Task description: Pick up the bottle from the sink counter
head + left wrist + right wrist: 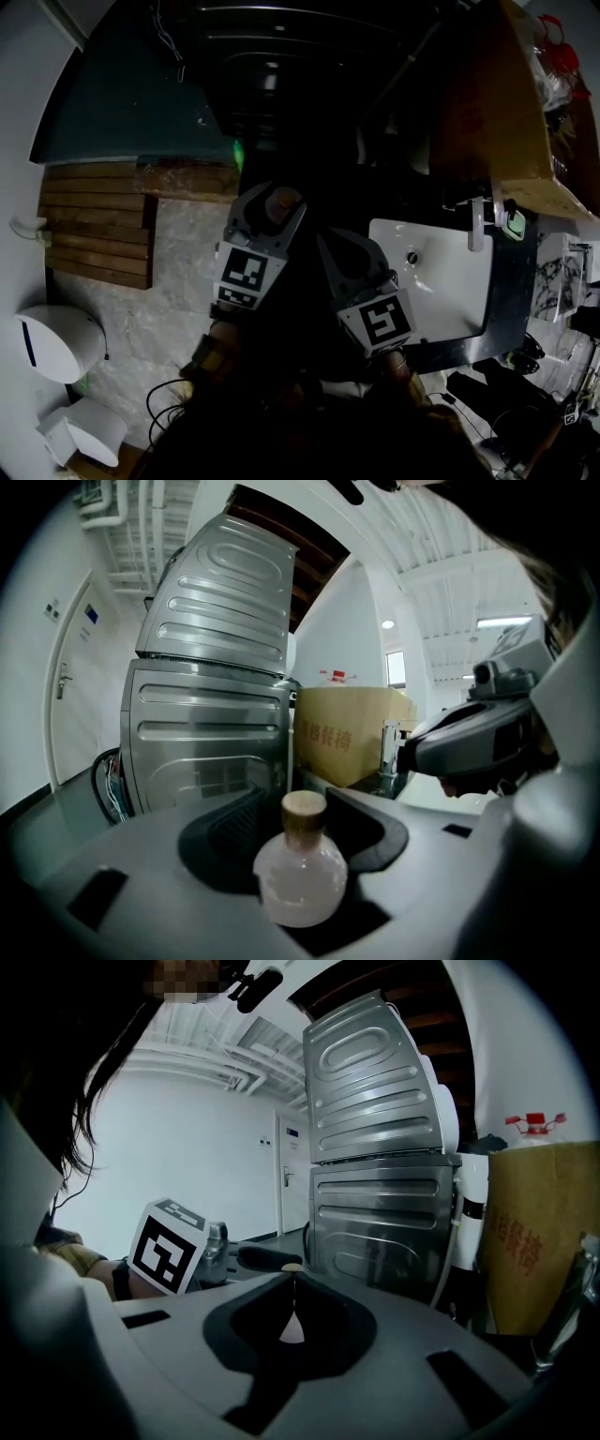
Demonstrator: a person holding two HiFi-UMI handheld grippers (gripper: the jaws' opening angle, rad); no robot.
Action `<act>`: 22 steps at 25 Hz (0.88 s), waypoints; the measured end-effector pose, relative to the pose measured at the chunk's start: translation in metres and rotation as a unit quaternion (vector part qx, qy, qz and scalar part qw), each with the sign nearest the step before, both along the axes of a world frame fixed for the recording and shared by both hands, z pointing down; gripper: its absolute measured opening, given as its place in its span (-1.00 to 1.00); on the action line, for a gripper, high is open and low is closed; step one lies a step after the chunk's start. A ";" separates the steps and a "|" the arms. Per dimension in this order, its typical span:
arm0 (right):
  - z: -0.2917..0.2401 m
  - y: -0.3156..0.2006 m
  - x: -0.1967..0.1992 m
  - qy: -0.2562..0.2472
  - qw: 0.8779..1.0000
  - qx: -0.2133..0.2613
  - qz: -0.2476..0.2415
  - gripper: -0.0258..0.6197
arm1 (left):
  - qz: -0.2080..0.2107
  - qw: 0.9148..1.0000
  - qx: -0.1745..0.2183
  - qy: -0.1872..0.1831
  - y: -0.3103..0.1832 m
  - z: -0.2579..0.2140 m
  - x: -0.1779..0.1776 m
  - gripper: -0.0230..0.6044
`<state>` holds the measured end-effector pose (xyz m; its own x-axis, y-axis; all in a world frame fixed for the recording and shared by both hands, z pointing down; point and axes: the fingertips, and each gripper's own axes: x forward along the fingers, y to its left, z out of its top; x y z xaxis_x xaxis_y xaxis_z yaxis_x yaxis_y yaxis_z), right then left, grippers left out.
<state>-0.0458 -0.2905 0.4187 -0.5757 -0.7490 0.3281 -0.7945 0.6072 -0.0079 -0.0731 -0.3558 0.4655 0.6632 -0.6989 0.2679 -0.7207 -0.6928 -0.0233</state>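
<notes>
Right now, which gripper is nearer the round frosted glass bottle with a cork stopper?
Left. The left gripper has the bottle between its jaws; the right gripper is beside it, apart, jaws together.

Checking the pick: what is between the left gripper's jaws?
The bottle, with its cork top, stands between the jaws of the left gripper. The left gripper view shows it; the jaws stand wide.

The left gripper [292,794] has its jaws wide apart round the bottle [300,885], and the right gripper [293,1277] beside it has its jaws pressed together.
</notes>
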 end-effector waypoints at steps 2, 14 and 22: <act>0.003 -0.001 -0.001 -0.001 1.000 -0.003 0.001 -0.87 | 0.004 1.000 -0.001 0.002 -0.001 0.003 0.002 -0.33; 0.016 -0.007 -0.001 0.001 1.000 -0.017 0.003 -0.87 | 0.022 1.000 -0.002 -0.004 -0.009 0.019 0.011 -0.33; 0.021 -0.006 -0.003 -0.001 1.000 -0.020 -0.001 -0.87 | 0.021 1.000 0.007 -0.009 -0.010 0.019 0.011 -0.33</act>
